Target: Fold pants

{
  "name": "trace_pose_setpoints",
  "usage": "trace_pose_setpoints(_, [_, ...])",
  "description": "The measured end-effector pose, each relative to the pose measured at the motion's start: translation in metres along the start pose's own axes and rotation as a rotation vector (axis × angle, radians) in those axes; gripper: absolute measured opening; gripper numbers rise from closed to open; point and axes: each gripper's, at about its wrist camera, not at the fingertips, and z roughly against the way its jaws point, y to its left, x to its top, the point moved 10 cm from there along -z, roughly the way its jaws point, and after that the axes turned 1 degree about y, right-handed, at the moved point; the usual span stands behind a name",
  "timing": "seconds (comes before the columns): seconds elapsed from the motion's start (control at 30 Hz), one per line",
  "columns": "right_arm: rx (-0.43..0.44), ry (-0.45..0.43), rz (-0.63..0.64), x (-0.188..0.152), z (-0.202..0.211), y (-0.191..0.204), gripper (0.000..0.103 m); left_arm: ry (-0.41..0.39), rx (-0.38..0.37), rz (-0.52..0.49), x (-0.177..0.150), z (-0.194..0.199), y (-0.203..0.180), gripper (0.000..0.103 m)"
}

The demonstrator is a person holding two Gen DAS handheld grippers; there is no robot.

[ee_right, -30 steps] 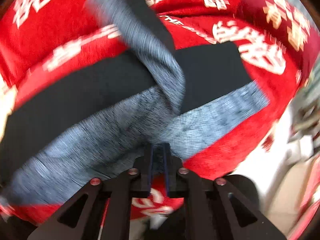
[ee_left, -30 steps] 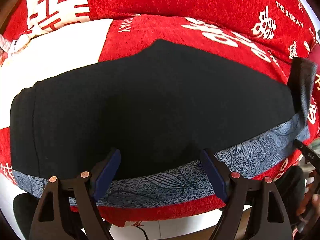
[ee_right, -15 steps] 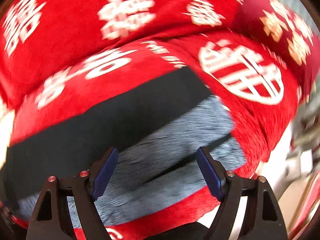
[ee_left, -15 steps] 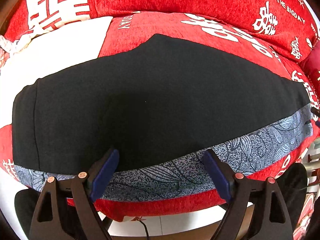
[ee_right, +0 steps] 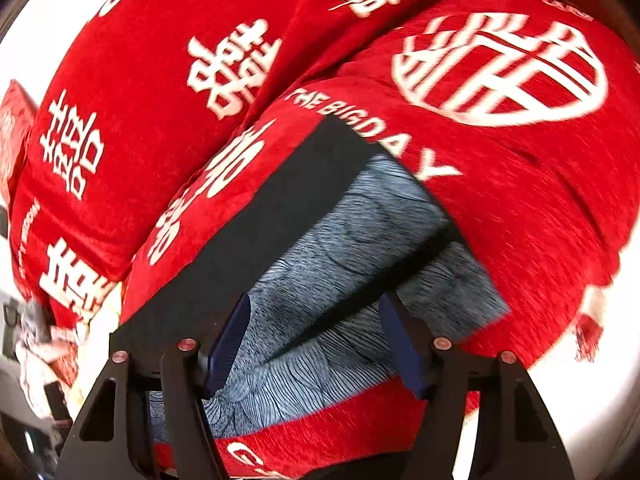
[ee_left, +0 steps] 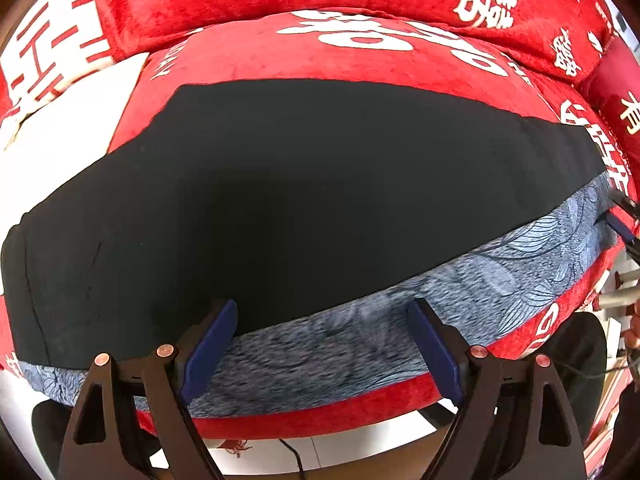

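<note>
I see the pants (ee_left: pixel 304 200) lying flat on the red cushion (ee_left: pixel 360 56), a black panel with a grey-blue patterned band (ee_left: pixel 500 272) along the edge nearest me. My left gripper (ee_left: pixel 322 344) hangs over that band, its jaws spread wide and gripping nothing. My right gripper (ee_right: pixel 316 340) hovers at the pants' end, where the patterned cloth looks doubled over, though blur makes that uncertain; its jaws, apart and empty, have just been narrowing.
</note>
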Motion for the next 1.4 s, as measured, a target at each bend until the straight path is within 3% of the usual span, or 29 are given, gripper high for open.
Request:
trace_pose_setpoints(0.2, [0.035,-0.020,-0.032,0.025,-0.022,0.004,0.068,0.007,0.021,-0.026,0.013,-0.008,-0.018,0.088])
trace_pose_setpoints(0.33, [0.031,-0.034,-0.041,0.033,-0.025,0.006,0.068,0.000,0.024,-0.027,0.013,-0.010,-0.022,0.094])
trace_pose_setpoints(0.47, [-0.040,-0.024,-0.037,0.026,-0.026,-0.004,0.058,-0.009,0.025,-0.030,0.013,-0.010,-0.022,0.094])
trace_pose_setpoints(0.57, [-0.064,-0.044,-0.053,0.028,-0.028,-0.005,0.057,-0.015,0.040,-0.033,0.014,-0.013,-0.025,0.098])
trace_pose_setpoints(0.63, [-0.150,-0.026,-0.005,0.033,-0.034,-0.003,0.015,-0.016,0.045,-0.045,0.014,-0.013,-0.026,0.098])
trace_pose_setpoints(0.67, [-0.154,-0.015,0.001,0.034,-0.034,-0.001,0.007,-0.013,0.038,-0.050,0.014,-0.011,-0.028,0.098])
trace_pose_setpoints(0.97, [-0.226,-0.182,0.094,0.033,0.050,0.023,0.006,-0.042,-0.017,-0.039,0.024,0.011,-0.031,0.098])
trace_pose_setpoints(1.1, [-0.328,-0.259,0.142,0.024,0.095,0.025,0.006,-0.083,-0.044,-0.086,0.031,0.026,-0.043,0.098])
trace_pose_setpoints(1.2, [-0.393,-0.207,0.133,0.014,0.082,0.005,0.006,-0.067,-0.045,-0.109,0.029,0.019,-0.050,0.098])
trace_pose_setpoints(1.33, [-0.450,-0.002,0.045,-0.010,0.011,-0.053,0.006,-0.003,-0.031,-0.114,0.021,-0.002,-0.050,0.098])
trace_pose_setpoints(1.4, [-0.426,-0.052,0.052,-0.007,0.012,-0.056,0.009,-0.002,-0.031,-0.103,0.019,-0.002,-0.047,0.098])
